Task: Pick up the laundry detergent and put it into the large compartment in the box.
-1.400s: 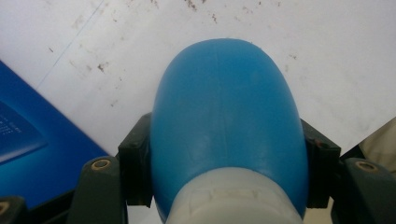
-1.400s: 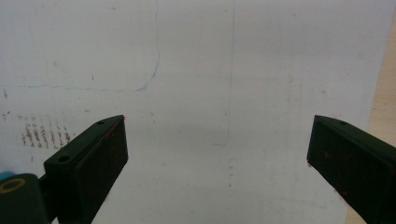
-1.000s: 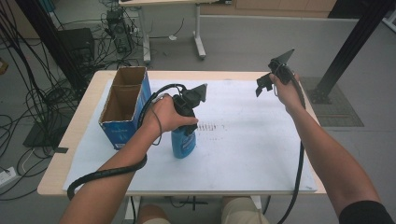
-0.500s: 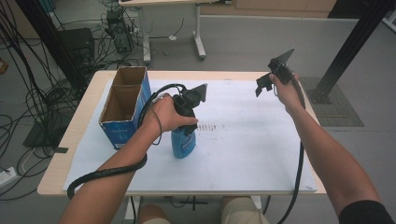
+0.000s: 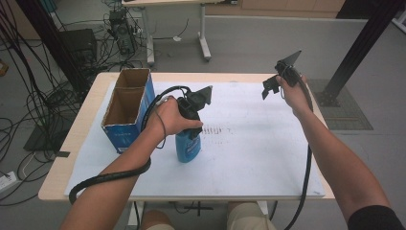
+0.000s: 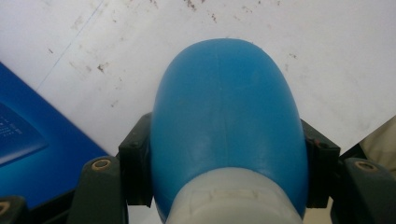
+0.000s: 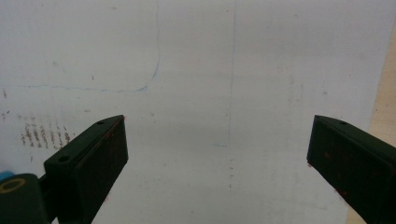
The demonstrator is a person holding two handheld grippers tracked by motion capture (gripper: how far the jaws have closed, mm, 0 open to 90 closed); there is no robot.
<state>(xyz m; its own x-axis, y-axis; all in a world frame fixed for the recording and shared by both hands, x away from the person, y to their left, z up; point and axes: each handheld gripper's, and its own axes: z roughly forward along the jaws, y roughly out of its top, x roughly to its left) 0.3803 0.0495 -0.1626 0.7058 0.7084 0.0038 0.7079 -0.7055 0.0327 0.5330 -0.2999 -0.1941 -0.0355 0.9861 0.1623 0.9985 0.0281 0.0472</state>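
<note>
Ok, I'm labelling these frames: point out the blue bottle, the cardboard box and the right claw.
blue bottle [image 6: 224, 116], left gripper view, its body.
cardboard box [image 5: 125, 136], high view, its front wall.
right claw [image 7: 217, 158], right gripper view, midway between its fingertips.

Counter [image 5: 91, 125]: a light wooden counter with rounded corners, standing on a grey floor.
Cover [image 5: 268, 153]: a white sheet over most of the top, with wood bare along the left and right edges; dark scuff marks near its middle.
Box [image 5: 125, 115]: an open blue cardboard box, left side of the sheet.
Bottle [image 5: 187, 146]: a blue plastic bottle standing upright, just right of the box.
</note>
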